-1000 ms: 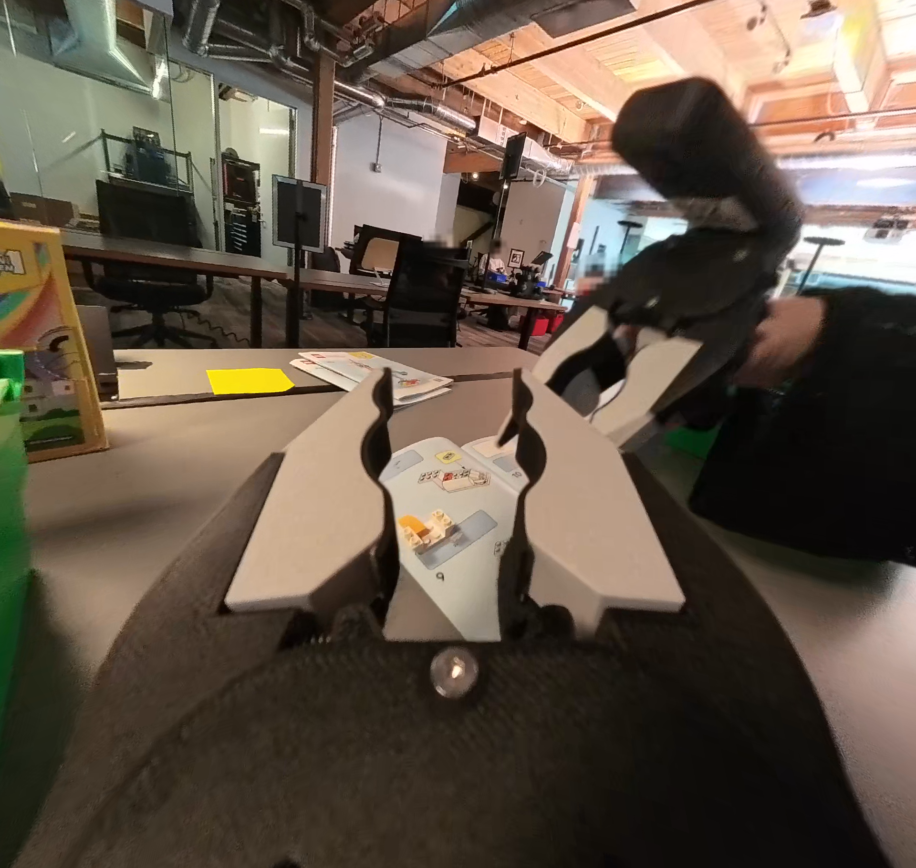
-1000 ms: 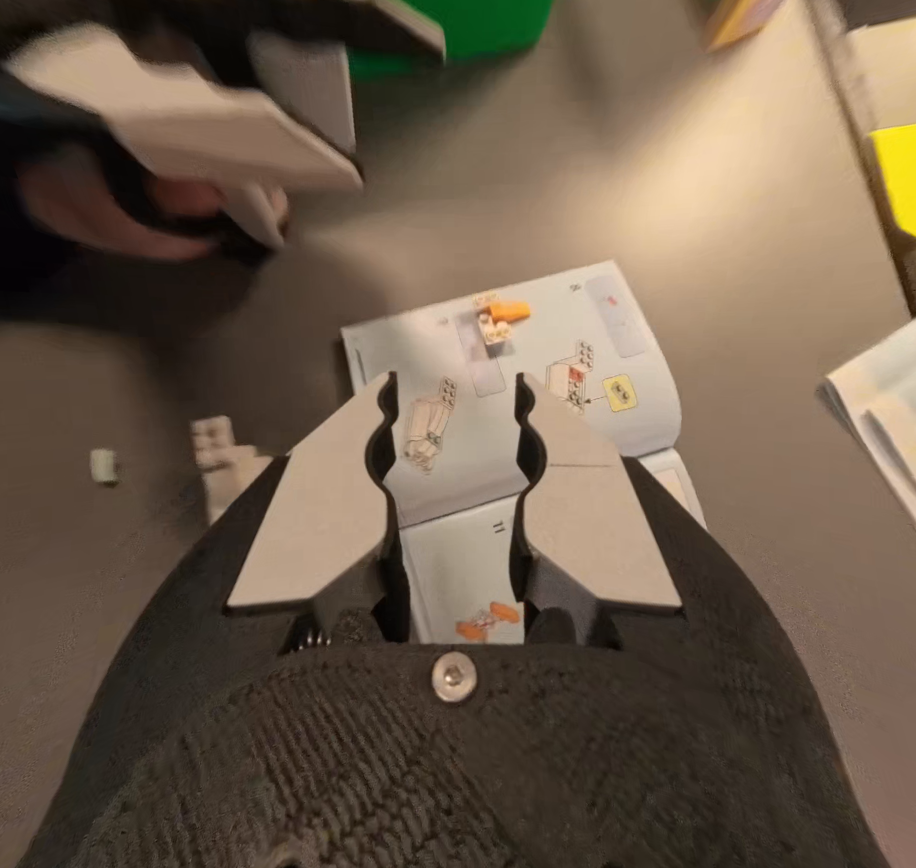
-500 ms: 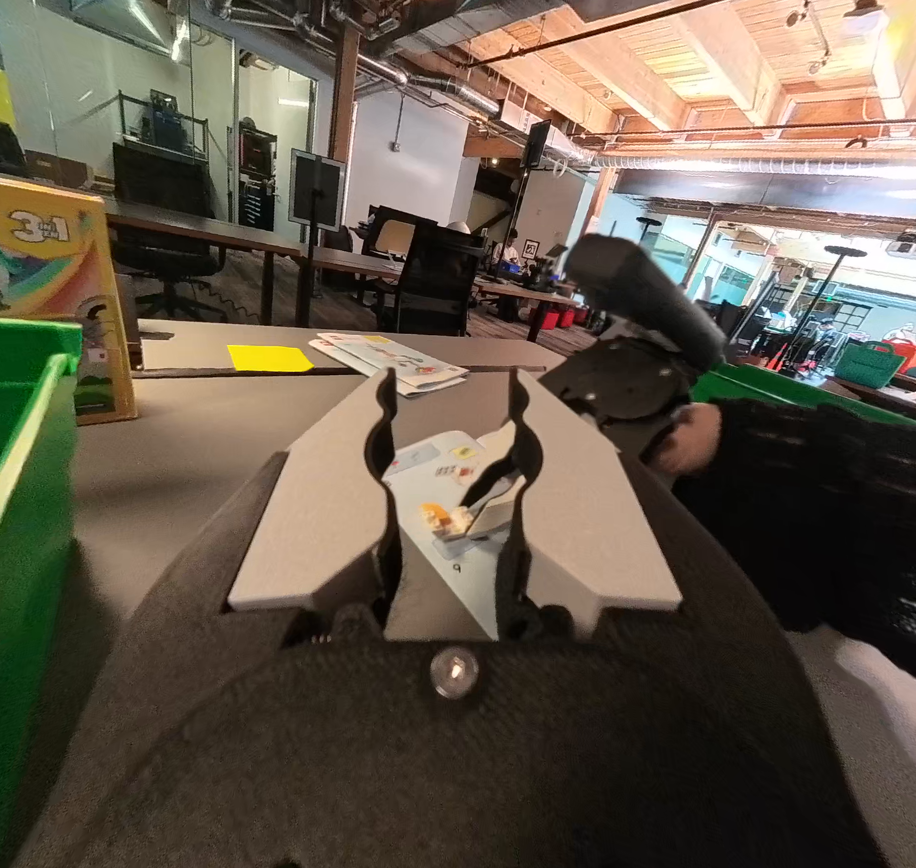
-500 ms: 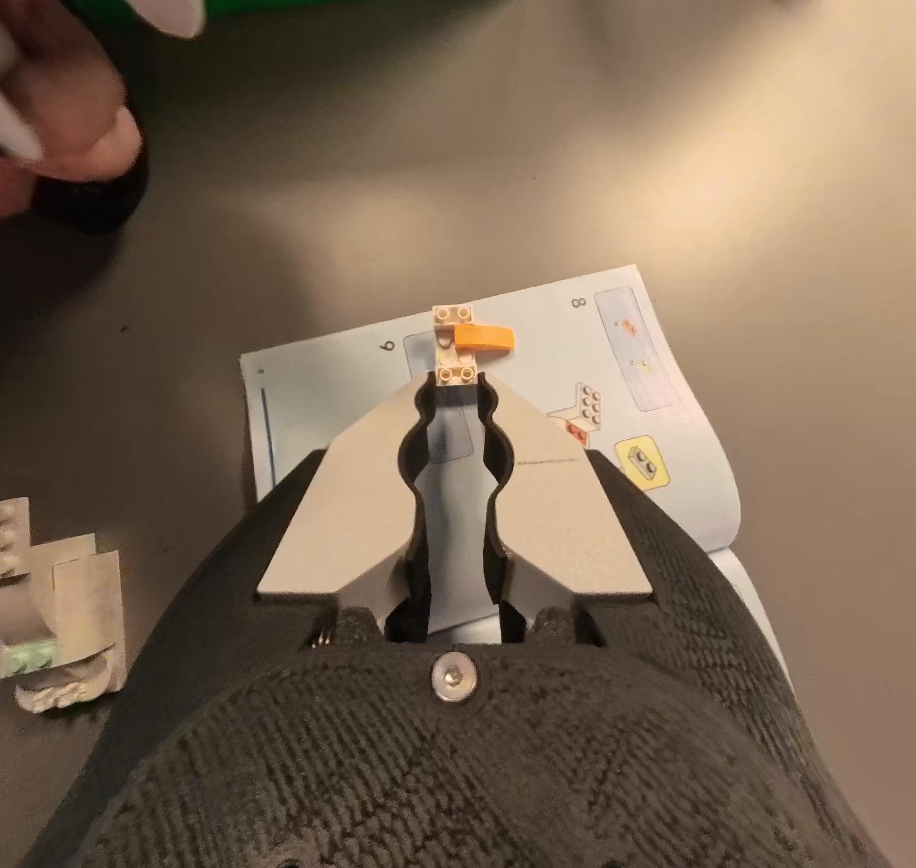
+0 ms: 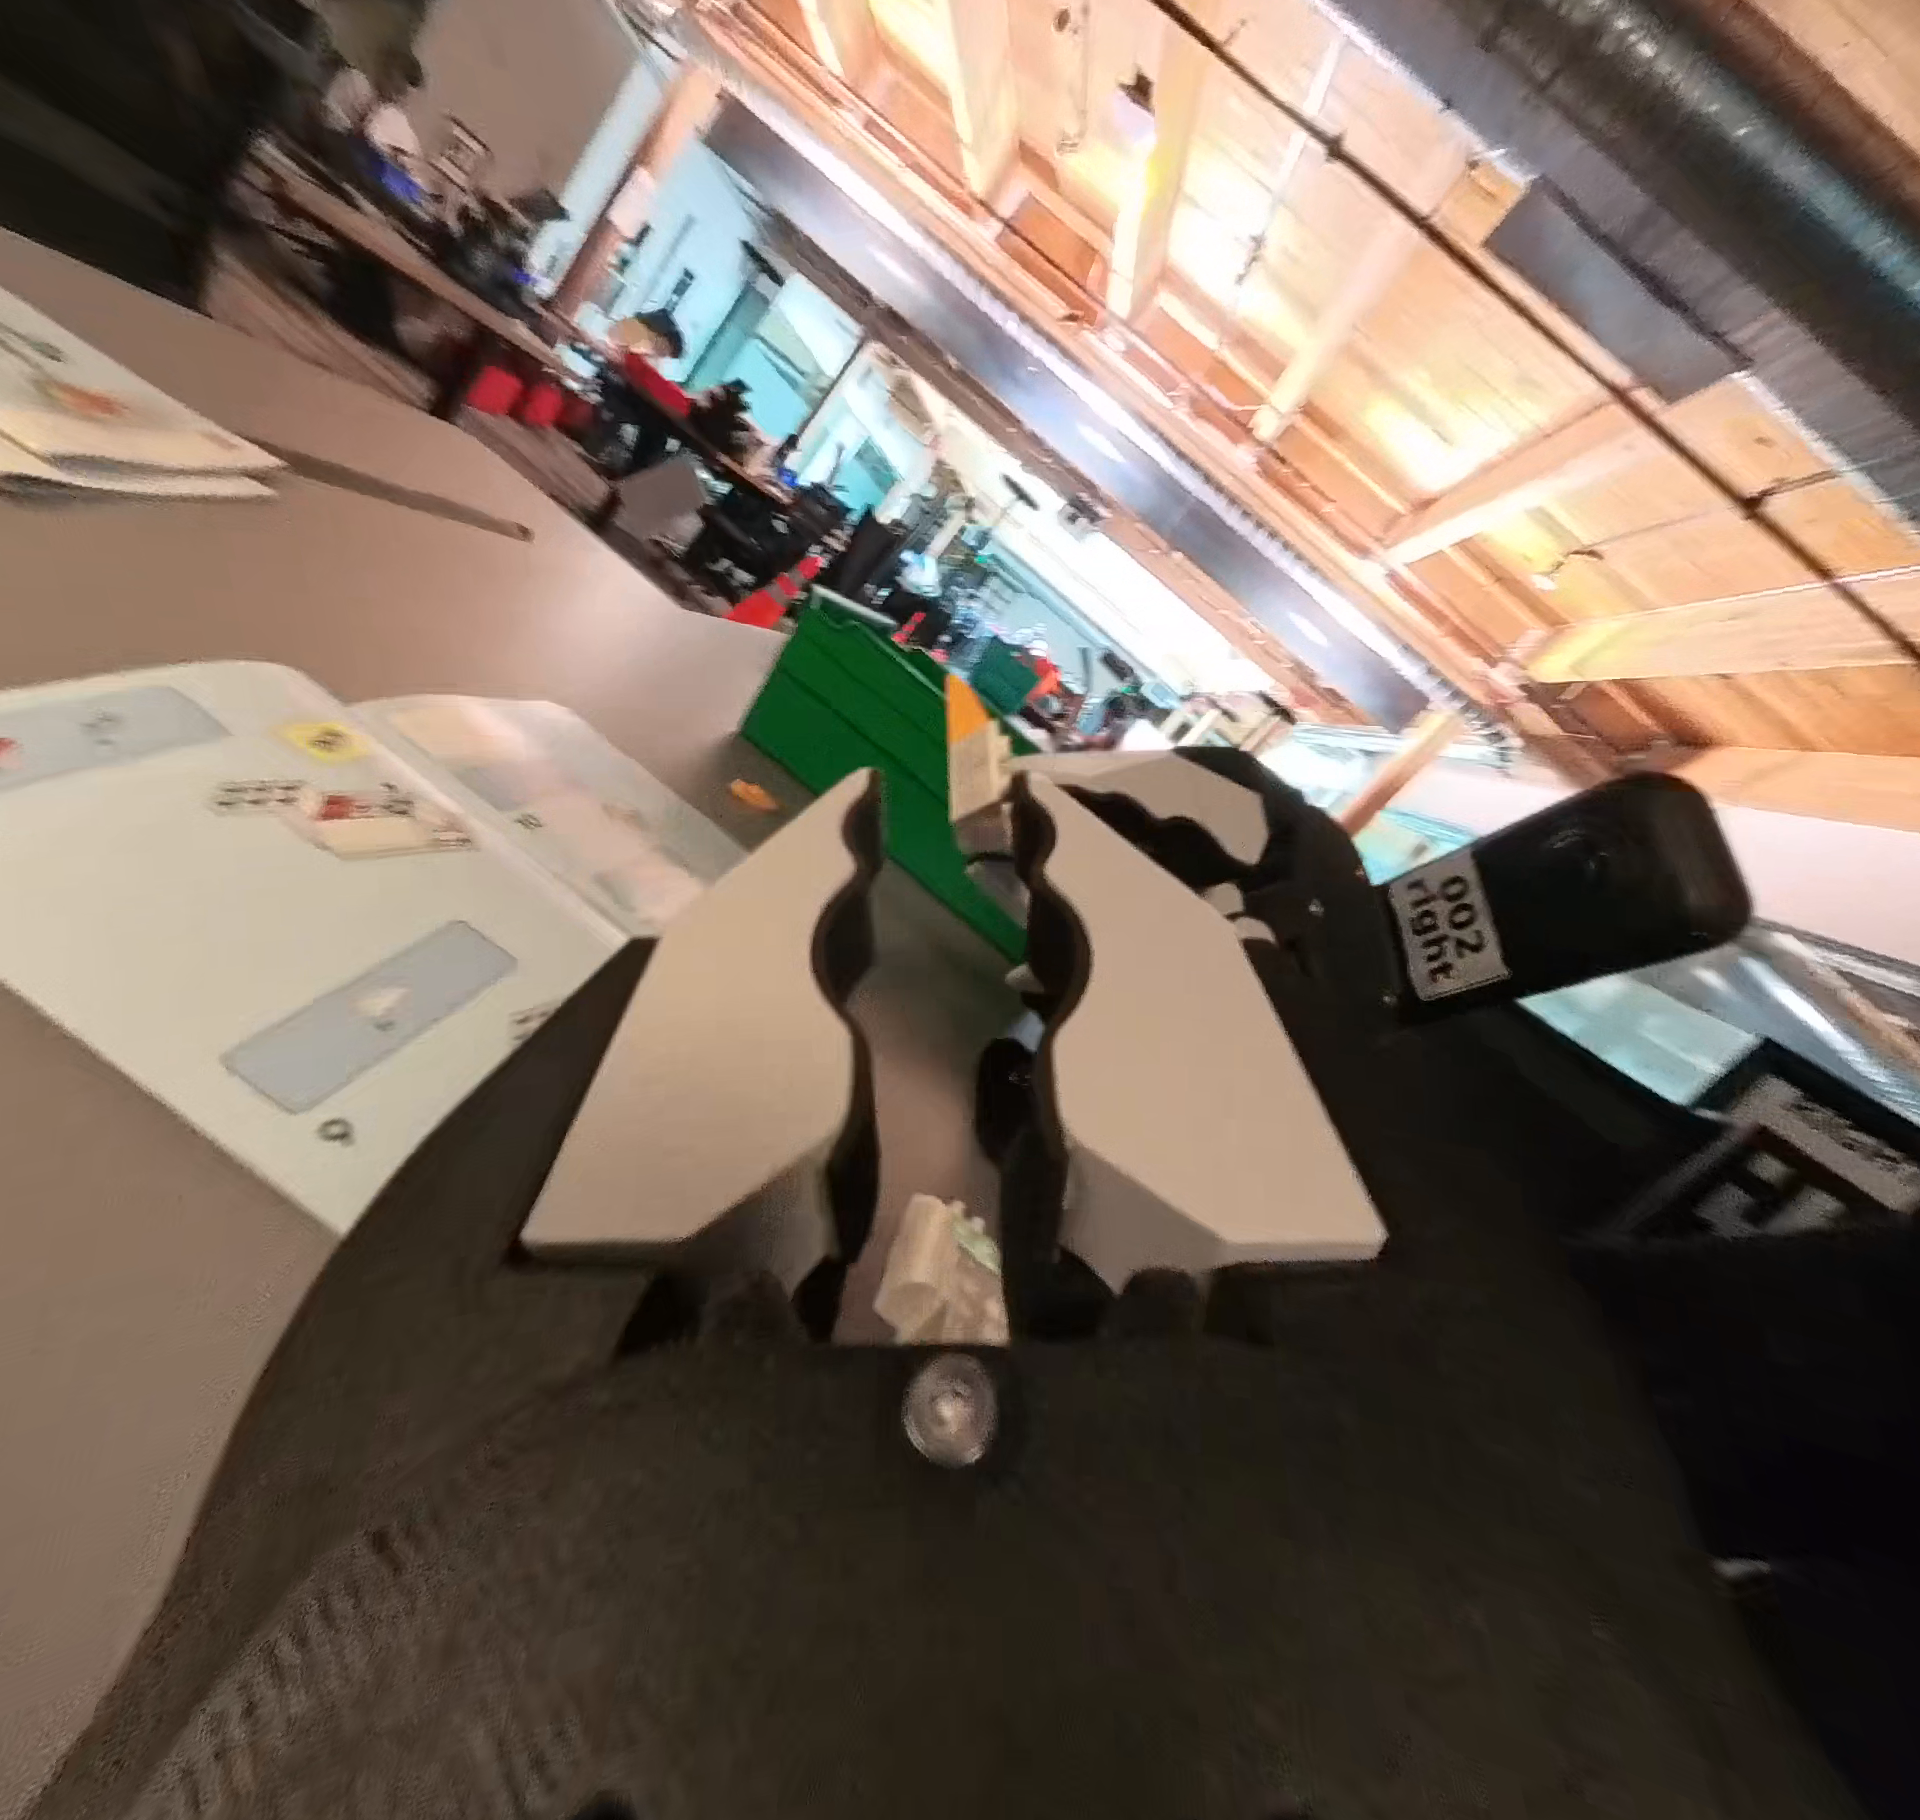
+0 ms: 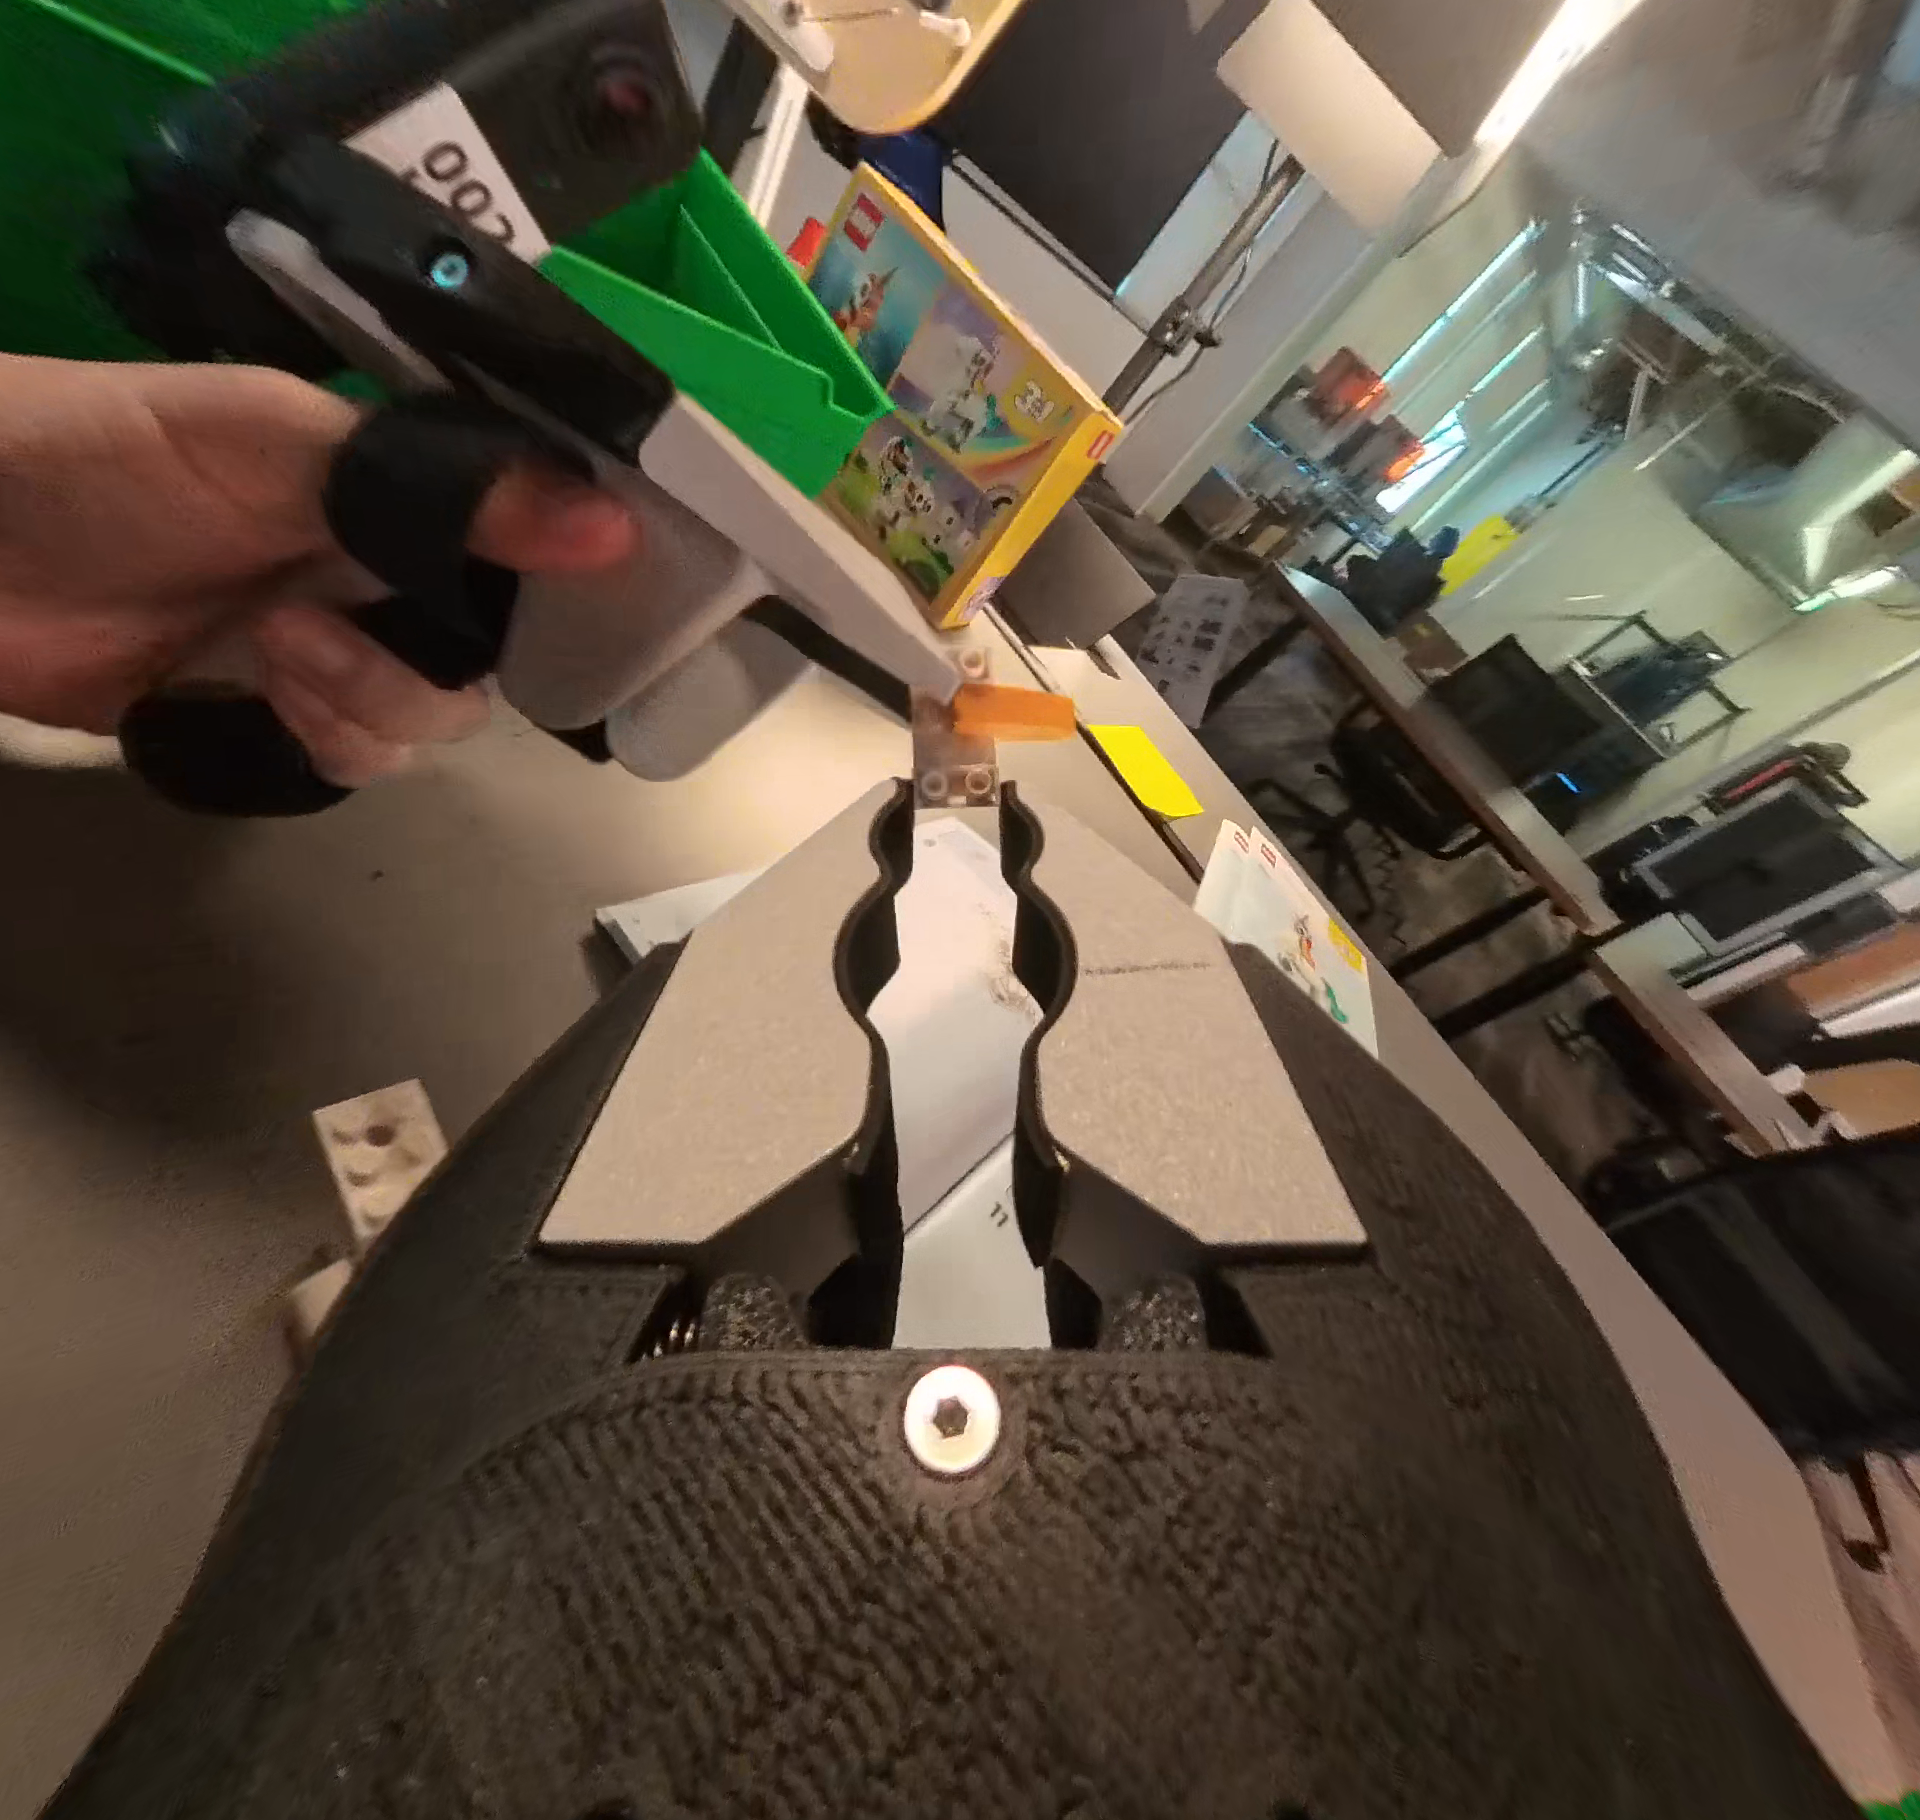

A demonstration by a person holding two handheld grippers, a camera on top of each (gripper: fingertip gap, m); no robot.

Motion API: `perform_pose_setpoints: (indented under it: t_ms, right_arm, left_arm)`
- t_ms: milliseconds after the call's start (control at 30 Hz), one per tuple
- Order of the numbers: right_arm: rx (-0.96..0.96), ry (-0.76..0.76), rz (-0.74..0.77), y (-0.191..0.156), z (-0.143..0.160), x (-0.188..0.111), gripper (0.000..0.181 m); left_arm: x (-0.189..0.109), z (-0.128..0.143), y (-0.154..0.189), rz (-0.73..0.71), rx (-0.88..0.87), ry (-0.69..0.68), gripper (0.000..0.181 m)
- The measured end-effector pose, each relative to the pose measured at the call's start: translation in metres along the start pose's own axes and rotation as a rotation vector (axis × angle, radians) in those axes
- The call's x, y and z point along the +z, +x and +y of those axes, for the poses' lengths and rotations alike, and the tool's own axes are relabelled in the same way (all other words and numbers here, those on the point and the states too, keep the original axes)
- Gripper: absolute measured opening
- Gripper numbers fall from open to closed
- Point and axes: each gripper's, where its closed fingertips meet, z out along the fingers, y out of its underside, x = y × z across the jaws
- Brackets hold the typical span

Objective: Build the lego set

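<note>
My right gripper is shut on a small white lego assembly with an orange sloped piece and holds it up above the table. My left gripper has its jaws narrowed but still apart. The assembly sits just at its tips, close to the right fingertip. In the right wrist view the left gripper's fingertip touches the top of the assembly. The open instruction booklet lies on the table below.
A green bin and the lego box stand behind. Loose white lego pieces lie at the left, one also under my left gripper. A small orange piece, a yellow note and booklets lie on the table. Less than 4 cm separates the two grippers' tips.
My right gripper closed on the white-and-orange assembly and lifted it off the booklet. My left gripper swung toward it and narrowed its jaws. Both views tilted.
</note>
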Motion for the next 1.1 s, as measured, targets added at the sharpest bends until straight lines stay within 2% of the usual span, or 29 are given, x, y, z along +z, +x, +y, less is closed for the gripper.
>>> perform_pose_setpoints:
  t_ms: [67, 300, 400, 433, 500, 567, 667, 867, 1000, 1100]
  right_arm:
    - [-0.011, -0.013, 0.010, -0.002, 0.001, -0.003, 0.015]
    - [0.010, 0.030, -0.034, -0.004, 0.003, -0.015, 0.014]
    - [0.112, -0.112, 0.073, 0.048, 0.045, -0.035, 0.027]
    - [0.166, -0.214, 0.128, 0.071, 0.071, -0.044, 0.026]
    - [0.244, -0.513, 0.211, 0.107, 0.135, -0.066, 0.031]
    - [0.374, -0.688, 0.198, 0.118, 0.178, -0.077, 0.033]
    - [0.528, -0.774, 0.198, 0.124, 0.213, -0.080, 0.034]
    - [0.683, -0.844, 0.215, 0.127, 0.246, -0.080, 0.033]
    - [0.774, -0.848, 0.199, 0.132, 0.259, -0.077, 0.028]
    - [0.805, -0.826, 0.106, 0.125, 0.254, -0.071, 0.007]
  left_arm:
    - [0.001, 0.002, 0.007, 0.066, -0.034, -0.004, 0.010]
    - [0.003, 0.008, 0.006, 0.103, -0.117, -0.043, 0.009]
    - [0.004, 0.012, 0.000, 0.069, -0.124, -0.083, 0.009]
    - [0.005, 0.015, -0.001, 0.063, -0.131, -0.109, 0.009]
    - [0.007, 0.024, -0.002, 0.059, -0.146, -0.161, 0.009]
    - [0.009, 0.033, -0.004, 0.049, -0.148, -0.196, 0.008]
    - [0.010, 0.042, -0.007, 0.043, -0.144, -0.246, 0.009]
    - [0.006, 0.042, -0.012, 0.044, -0.189, -0.267, 0.009]
    - [0.005, 0.043, -0.001, 0.156, -0.236, -0.287, 0.009]
    - [0.004, 0.045, 0.001, 0.180, -0.253, -0.307, 0.009]
